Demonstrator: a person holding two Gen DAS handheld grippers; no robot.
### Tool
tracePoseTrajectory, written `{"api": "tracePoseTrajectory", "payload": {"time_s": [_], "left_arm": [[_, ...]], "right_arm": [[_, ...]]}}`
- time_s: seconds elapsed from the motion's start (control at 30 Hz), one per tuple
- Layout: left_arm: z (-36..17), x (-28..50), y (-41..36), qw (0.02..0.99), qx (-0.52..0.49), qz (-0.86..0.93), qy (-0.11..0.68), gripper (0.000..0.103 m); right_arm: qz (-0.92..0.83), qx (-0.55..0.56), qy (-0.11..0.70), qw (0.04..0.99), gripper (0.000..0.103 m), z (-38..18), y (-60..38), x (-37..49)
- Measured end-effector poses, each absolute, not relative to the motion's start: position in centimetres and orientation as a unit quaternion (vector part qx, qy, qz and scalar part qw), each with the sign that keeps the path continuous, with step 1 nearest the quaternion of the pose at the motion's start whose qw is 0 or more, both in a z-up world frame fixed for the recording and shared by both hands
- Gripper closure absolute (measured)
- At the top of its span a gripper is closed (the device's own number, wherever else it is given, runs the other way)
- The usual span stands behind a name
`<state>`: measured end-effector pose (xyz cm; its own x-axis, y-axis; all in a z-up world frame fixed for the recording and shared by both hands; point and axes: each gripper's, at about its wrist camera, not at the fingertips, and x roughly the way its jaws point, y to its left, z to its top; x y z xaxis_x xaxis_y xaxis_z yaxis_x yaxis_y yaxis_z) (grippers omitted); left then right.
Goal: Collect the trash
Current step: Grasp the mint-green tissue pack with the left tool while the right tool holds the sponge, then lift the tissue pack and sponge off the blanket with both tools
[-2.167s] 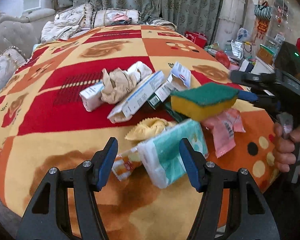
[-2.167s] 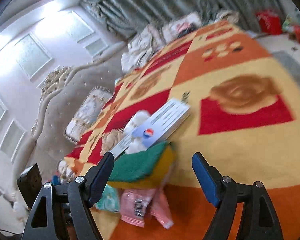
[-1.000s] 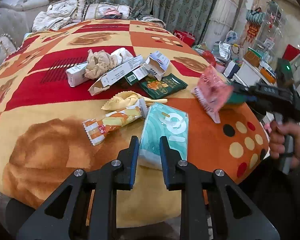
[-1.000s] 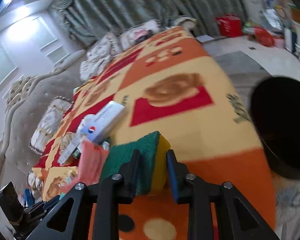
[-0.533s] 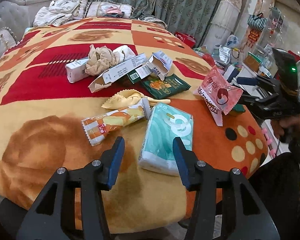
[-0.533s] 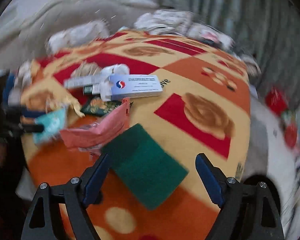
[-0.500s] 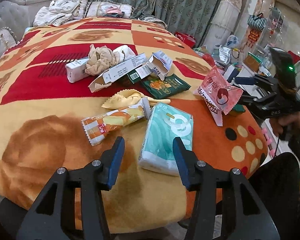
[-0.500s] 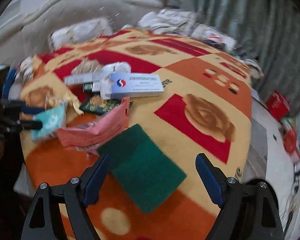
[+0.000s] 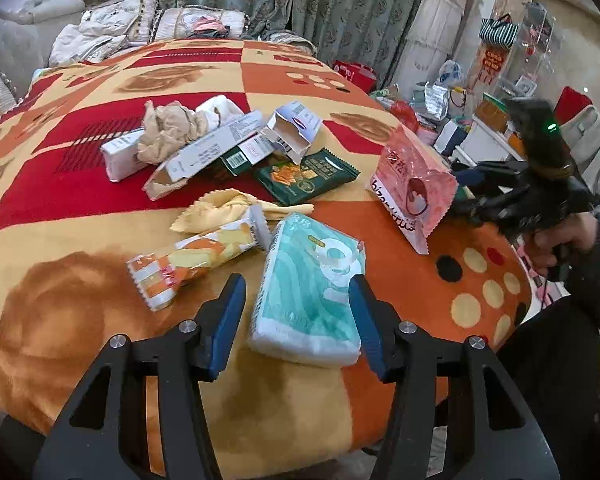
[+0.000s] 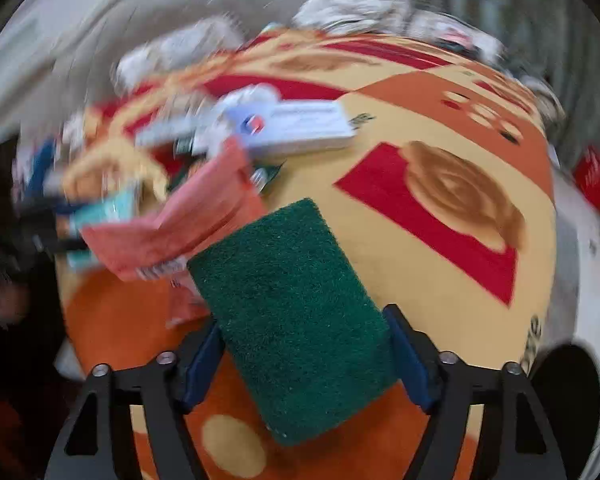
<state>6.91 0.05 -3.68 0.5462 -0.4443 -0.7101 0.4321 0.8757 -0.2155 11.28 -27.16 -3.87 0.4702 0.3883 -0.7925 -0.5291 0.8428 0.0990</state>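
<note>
— Teal tissue pack (image 9: 312, 288) lies on the desk (image 9: 60, 312) between the left tongs (image 9: 296, 320), tilted downward, jaws opening, not touching.

— And the right tongs (image 10: 304, 356)?

— Angled down too, closing on the green sponge (image 10: 296, 312), pads against its edges.

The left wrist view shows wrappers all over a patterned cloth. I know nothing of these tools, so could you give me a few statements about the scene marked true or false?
1. The teal tissue pack lies between the left tool's fingers. True; its jaws are opening and not pressing on it.
2. The green sponge sits between the right tool's fingers. True; the jaws are closing on it.
3. The pink packet lies flat under the tissue pack. False: it stands propped up, apart from the pack.
4. The crumpled brown paper is on the floor. False: it rests on the white boxes on the cloth.
</note>
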Motion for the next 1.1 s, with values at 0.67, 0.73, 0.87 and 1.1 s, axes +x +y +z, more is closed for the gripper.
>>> {"api": "tracePoseTrajectory", "payload": {"time_s": [0.67,0.73,0.87,1.1], "left_arm": [[-2.3,5.5,-0.5,0.901,0.009,-0.202,0.383,0.087],[-1.3,5.5,0.2,0.91,0.014,-0.164,0.381,0.087],[1.5,5.9,0.4,0.914,0.051,-0.117,0.384,0.087],[7.0,7.1,0.7,0.916,0.033,-0.122,0.381,0.087]], "right_arm": [[0.157,0.042,0.34,0.926,0.033,-1.4,-27.4,7.9],[0.151,0.05,0.346,0.925,0.033,-1.7,-27.6,7.8],[0.141,0.053,0.336,0.93,0.033,-1.1,-27.4,7.7],[0.11,0.06,0.304,0.944,0.033,-0.1,-26.5,6.7]]}}
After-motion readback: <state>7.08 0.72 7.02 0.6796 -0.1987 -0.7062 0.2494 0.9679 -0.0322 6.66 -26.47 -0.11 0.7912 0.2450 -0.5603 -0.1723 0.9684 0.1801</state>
